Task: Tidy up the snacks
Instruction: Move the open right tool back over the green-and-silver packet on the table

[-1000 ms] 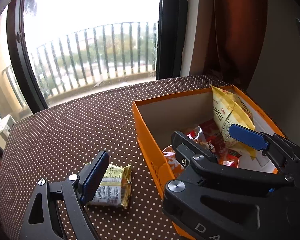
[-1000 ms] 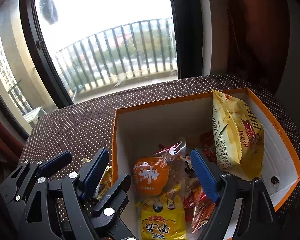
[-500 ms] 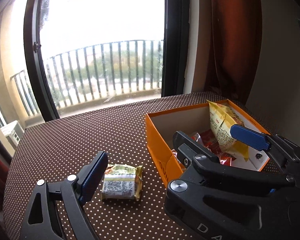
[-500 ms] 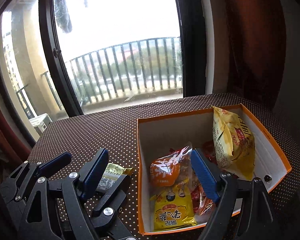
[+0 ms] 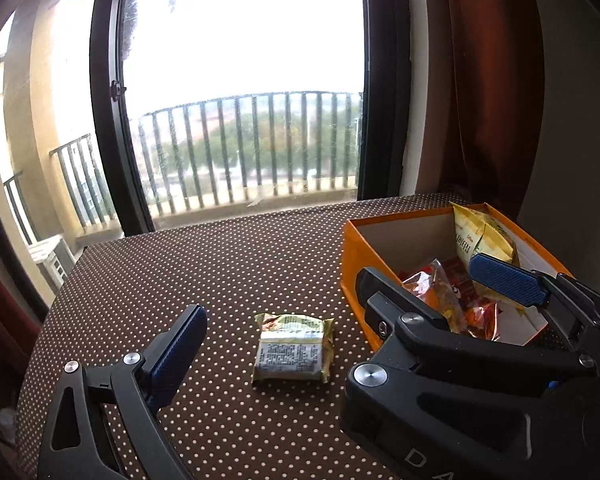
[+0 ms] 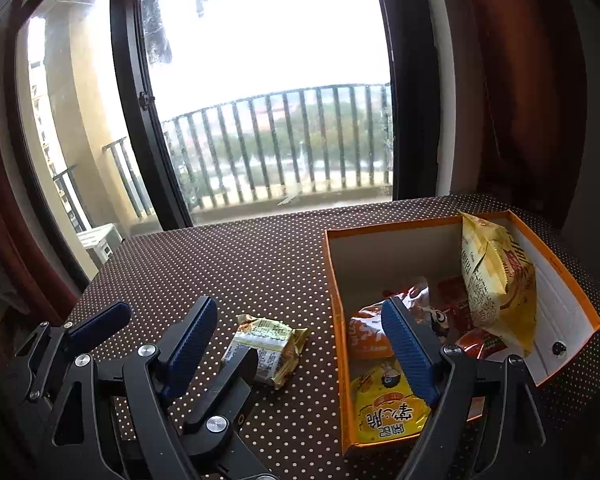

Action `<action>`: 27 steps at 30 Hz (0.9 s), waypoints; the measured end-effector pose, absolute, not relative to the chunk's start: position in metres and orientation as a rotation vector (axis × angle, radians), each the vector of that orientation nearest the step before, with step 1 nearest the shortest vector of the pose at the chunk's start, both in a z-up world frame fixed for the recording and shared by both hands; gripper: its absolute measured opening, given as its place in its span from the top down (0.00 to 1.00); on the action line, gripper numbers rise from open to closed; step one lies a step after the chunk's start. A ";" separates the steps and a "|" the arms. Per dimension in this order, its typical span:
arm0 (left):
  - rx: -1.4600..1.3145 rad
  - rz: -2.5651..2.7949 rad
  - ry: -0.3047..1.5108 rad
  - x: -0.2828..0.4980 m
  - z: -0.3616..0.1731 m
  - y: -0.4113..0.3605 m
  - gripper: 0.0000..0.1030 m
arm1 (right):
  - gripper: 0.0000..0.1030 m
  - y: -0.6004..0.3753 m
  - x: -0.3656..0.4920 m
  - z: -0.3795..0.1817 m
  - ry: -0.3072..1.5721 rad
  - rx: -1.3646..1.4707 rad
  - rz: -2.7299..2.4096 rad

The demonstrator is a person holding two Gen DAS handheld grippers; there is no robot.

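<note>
A small yellow-green snack packet (image 5: 293,347) lies flat on the brown dotted tablecloth (image 5: 228,264), left of the orange box (image 5: 354,264); it also shows in the right wrist view (image 6: 266,346). The orange box (image 6: 556,276) holds several snack bags, a tall yellow bag (image 6: 496,280) leaning on its right wall. My left gripper (image 5: 340,308) is open and empty above and behind the packet. My right gripper (image 6: 300,344) is open and empty, straddling the box's left wall. The right gripper's body (image 5: 480,380) shows in the left wrist view.
A large window with a black frame (image 6: 140,120) and a balcony railing stands behind the table. A dark red curtain (image 5: 492,100) hangs at the back right. The table's left edge (image 5: 48,320) drops off near the window.
Both grippers have pulled back and risen from the box and packet. The packet and the box have not moved.
</note>
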State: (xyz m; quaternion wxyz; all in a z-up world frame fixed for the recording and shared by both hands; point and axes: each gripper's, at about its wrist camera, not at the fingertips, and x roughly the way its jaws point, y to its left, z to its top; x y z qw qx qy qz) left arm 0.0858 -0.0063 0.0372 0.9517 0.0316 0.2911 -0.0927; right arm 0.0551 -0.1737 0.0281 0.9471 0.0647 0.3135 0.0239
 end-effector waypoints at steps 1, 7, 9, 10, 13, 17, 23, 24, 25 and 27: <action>0.062 -0.185 0.592 0.084 0.035 -0.003 0.04 | 0.16 -0.171 0.056 0.026 0.640 0.130 0.052; 0.012 -0.150 0.623 0.085 0.021 0.021 0.02 | 0.16 -0.155 0.056 0.015 0.628 0.140 0.083; 0.003 -0.130 0.635 0.086 0.018 0.029 0.03 | 0.16 -0.149 0.056 0.011 0.627 0.133 0.100; 0.008 -0.120 0.633 0.087 0.017 0.031 0.02 | 0.16 -0.145 0.056 0.008 0.630 0.129 0.107; 0.032 -0.085 0.630 0.085 0.011 0.037 0.02 | 0.16 -0.135 0.059 -0.001 0.650 0.125 0.127; 0.038 -0.072 0.646 0.086 0.002 0.046 0.02 | 0.16 -0.125 0.066 -0.014 0.681 0.121 0.152; 0.032 -0.062 0.701 0.097 -0.015 0.051 0.02 | 0.16 -0.114 0.077 -0.034 0.726 0.123 0.163; 0.031 -0.063 0.710 0.099 -0.019 0.052 0.02 | 0.16 -0.113 0.079 -0.037 0.735 0.122 0.161; 0.030 -0.065 0.720 0.102 -0.022 0.052 0.02 | 0.16 -0.112 0.081 -0.041 0.744 0.121 0.160; 0.029 -0.068 0.738 0.106 -0.029 0.052 0.02 | 0.16 -0.109 0.085 -0.048 0.763 0.119 0.156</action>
